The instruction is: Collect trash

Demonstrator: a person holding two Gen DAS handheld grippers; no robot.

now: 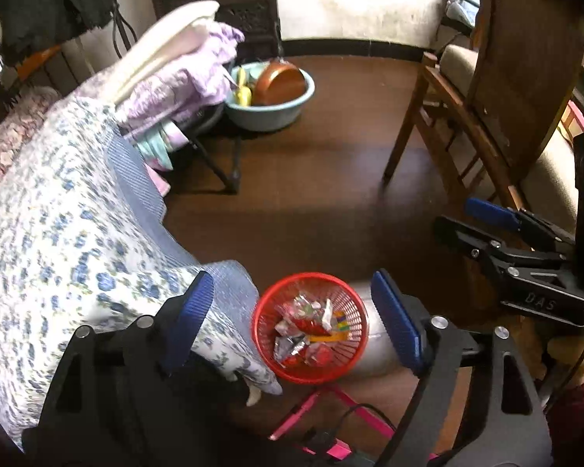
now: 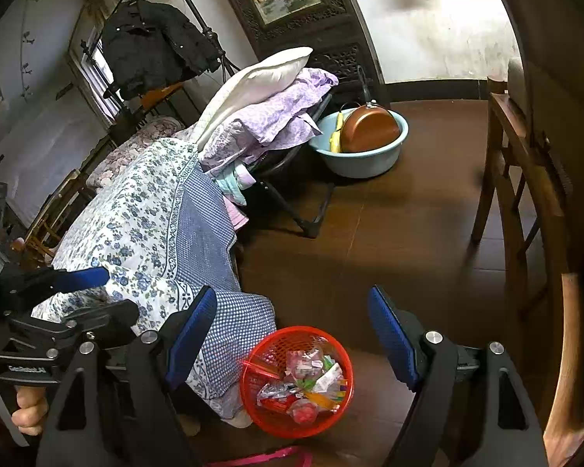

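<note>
Below both pairs of our fingers, at about six o'clock in each wrist view, stands the round red plastic mesh basket on the dark brown floor, its mouth facing straight up and already holding a heap of crumpled foil and cellophane wrappers. We hold the left gripper with its blue-padded fingers spread wide and nothing between them; the basket lies just past the tips, centred in the gap. Our right gripper is likewise wide and empty, and from it the basket sits slightly to the five o'clock side of the gap's middle.

At nine o'clock from the basket, the blue-and-white floral quilt hangs off the bed edge, and its corner drapes down just beside the rim, perhaps touching it; the folds hide the meeting point. In the left view the right gripper shows at three o'clock, pointing inward toward the basket.

We judge the left hand the better placed, since the basket sits squarely ahead of its fingers. Being round, the basket has no long axis across the floor; its only axis runs upright, so anything dropped must come from above. No loose trash shows on the open floor, so collection looks far along.
</note>
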